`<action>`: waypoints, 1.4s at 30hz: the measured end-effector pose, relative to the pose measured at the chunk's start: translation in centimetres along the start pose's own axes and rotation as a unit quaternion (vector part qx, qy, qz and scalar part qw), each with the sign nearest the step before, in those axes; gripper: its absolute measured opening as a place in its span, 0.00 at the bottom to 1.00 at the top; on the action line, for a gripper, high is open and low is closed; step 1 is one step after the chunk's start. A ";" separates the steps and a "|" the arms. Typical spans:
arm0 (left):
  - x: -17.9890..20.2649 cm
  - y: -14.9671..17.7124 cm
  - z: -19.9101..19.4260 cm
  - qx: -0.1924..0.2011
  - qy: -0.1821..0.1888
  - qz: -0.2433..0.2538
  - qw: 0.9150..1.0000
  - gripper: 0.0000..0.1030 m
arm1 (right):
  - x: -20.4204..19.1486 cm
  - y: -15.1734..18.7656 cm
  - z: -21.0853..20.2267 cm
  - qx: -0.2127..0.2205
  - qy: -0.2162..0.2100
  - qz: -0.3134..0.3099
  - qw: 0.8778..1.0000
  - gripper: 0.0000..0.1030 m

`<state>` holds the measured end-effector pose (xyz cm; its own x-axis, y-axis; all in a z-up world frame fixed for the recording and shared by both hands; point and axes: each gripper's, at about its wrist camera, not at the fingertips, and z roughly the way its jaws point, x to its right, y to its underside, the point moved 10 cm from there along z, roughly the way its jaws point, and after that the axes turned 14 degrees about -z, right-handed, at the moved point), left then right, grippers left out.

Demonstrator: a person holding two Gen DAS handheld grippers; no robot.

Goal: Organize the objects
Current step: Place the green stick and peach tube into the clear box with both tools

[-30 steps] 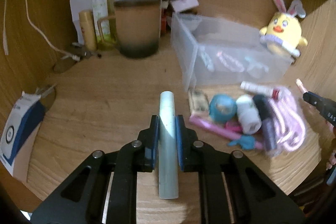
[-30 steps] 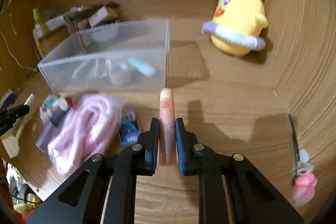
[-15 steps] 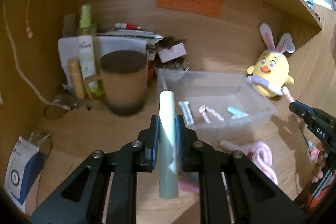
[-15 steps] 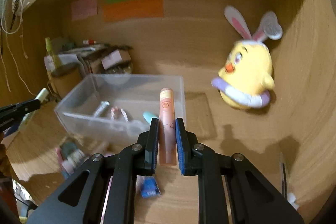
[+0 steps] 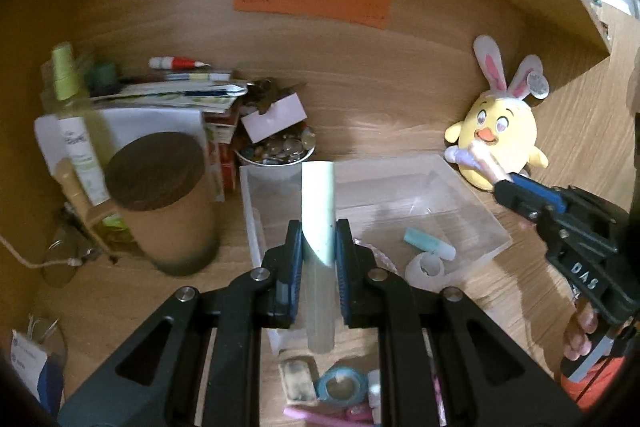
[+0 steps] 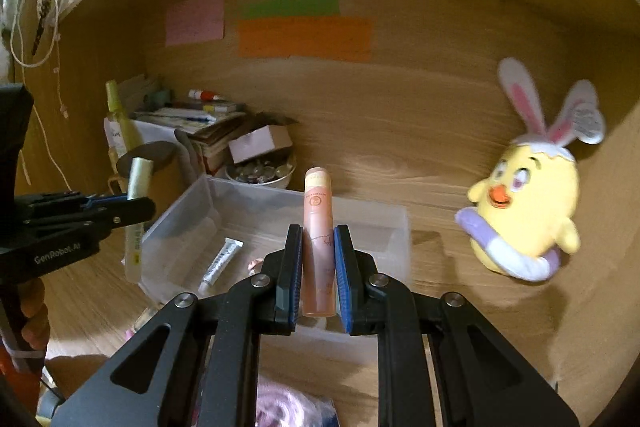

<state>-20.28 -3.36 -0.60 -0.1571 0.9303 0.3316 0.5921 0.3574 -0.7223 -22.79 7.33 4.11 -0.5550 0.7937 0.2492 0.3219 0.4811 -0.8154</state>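
Note:
My left gripper [image 5: 318, 239] is shut on a pale green tube [image 5: 318, 211] and holds it in the air over the near left part of the clear plastic bin [image 5: 480, 203]. My right gripper [image 6: 318, 243] is shut on a peach-pink tube [image 6: 317, 215] above the bin's near edge [image 6: 400, 223]. The bin holds a teal tube [image 5: 428, 245], a tape roll [image 5: 425, 269] and a white tube [image 6: 220, 263]. The right gripper also shows at the right of the left wrist view [image 5: 508, 189]; the left gripper shows at the left of the right wrist view [image 6: 134, 207].
A brown lidded mug [image 5: 160, 203] stands left of the bin, with a spray bottle [image 5: 76, 131], papers and a bowl of small items [image 5: 276, 151] behind. A yellow chick plush [image 5: 500, 135] sits right of the bin. Loose items [image 5: 340, 387] lie in front of the bin.
Both grippers have risen and moved forward from the desk surface to above the bin, each still holding its tube. The loose pile has dropped to the bottom of both views.

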 end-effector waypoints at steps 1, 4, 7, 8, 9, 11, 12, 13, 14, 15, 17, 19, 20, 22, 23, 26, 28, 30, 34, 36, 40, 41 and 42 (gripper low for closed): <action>0.0 -0.1 0.4 -0.004 -0.002 0.002 1.000 0.15 | -0.1 -0.1 0.7 -0.006 -0.003 -0.002 1.000 0.13; 0.1 0.1 2.1 -0.027 0.000 0.002 1.000 0.15 | -0.6 0.0 3.0 -0.026 -0.022 -0.004 0.999 0.13; 0.0 0.5 3.9 -0.049 -0.008 0.008 0.999 0.15 | -1.5 0.8 5.5 -0.054 -0.053 -0.001 0.997 0.13; -0.1 0.7 4.3 -0.054 -0.015 0.012 0.998 0.14 | -1.8 1.0 6.1 -0.061 -0.060 -0.001 0.996 0.13; -0.2 0.8 4.8 -0.057 -0.023 0.017 0.998 0.14 | -2.2 1.4 6.9 -0.072 -0.069 -0.003 0.995 0.13; -0.5 1.1 5.8 -0.063 -0.040 0.028 0.997 0.15 | -2.9 2.0 8.1 -0.088 -0.082 -0.006 0.993 0.14; -0.6 1.2 6.3 -0.069 -0.042 0.030 0.996 0.15 | -3.3 2.3 8.6 -0.097 -0.088 -0.009 0.991 0.13; -0.7 1.3 6.7 -0.074 -0.044 0.032 0.996 0.14 | -3.6 2.6 9.1 -0.104 -0.092 -0.010 0.990 0.13; -0.8 1.4 7.0 -0.076 -0.047 0.032 0.995 0.14 | -3.9 2.9 9.5 -0.111 -0.096 -0.013 0.989 0.14; -0.9 1.4 7.1 -0.078 -0.049 0.032 0.995 0.14 | -4.2 3.2 9.9 -0.116 -0.100 -0.015 0.988 0.14; -1.1 1.6 7.5 -0.083 -0.048 0.033 0.995 0.15 | -4.7 3.4 10.3 -0.122 -0.108 -0.018 0.986 0.14; -1.0 1.6 7.6 -0.086 -0.046 0.034 0.995 0.15 | -5.1 3.6 10.3 -0.126 -0.109 -0.024 0.986 0.14; -1.0 1.6 7.5 -0.087 -0.045 0.034 0.995 0.15 | -5.3 3.6 10.3 -0.127 -0.111 -0.029 0.985 0.14; -0.9 1.5 7.3 -0.086 -0.042 0.036 0.995 0.15 | -5.5 3.6 10.2 -0.132 -0.112 -0.034 0.984 0.14; -0.8 1.5 7.1 -0.086 -0.042 0.037 0.995 0.15 | -5.5 3.6 10.1 -0.134 -0.111 -0.036 0.984 0.15; -0.5 1.2 6.1 -0.076 -0.036 0.037 0.996 0.24 | -5.4 3.2 9.7 -0.130 -0.108 -0.034 0.985 0.21; -0.3 1.1 5.0 -0.066 -0.029 0.036 0.997 0.38 | -5.2 3.0 9.1 -0.123 -0.103 -0.035 0.986 0.25; -0.2 0.8 3.7 -0.047 -0.030 0.040 0.998 0.47 | -5.0 2.6 8.2 -0.113 -0.098 -0.036 0.988 0.28; -0.2 0.6 1.0 -0.017 -0.033 0.046 0.998 0.84 | -4.4 1.6 5.6 -0.084 -0.078 -0.041 0.993 0.41; -0.1 0.7 -0.2 0.000 -0.033 0.045 0.998 0.91 | -3.9 1.2 3.8 -0.066 -0.067 -0.041 0.995 0.50; -0.3 1.8 -1.4 0.001 -0.038 0.052 0.998 0.91 | -2.9 1.1 1.2 -0.044 -0.041 -0.039 0.997 0.57; -0.4 2.2 -1.6 -0.001 -0.038 0.052 0.998 0.91 | -2.7 1.3 0.6 -0.042 -0.037 -0.037 0.998 0.59; -0.6 2.6 -1.8 -0.004 -0.039 0.052 0.998 0.91 | -2.4 1.6 0.0 -0.039 -0.032 -0.034 0.998 0.62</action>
<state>-17.22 -3.13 -1.61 -0.1560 0.9660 0.2060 0.6150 0.2582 -0.7451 -20.93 6.23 2.20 -0.6240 0.7346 0.2664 0.3402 0.5624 -0.7537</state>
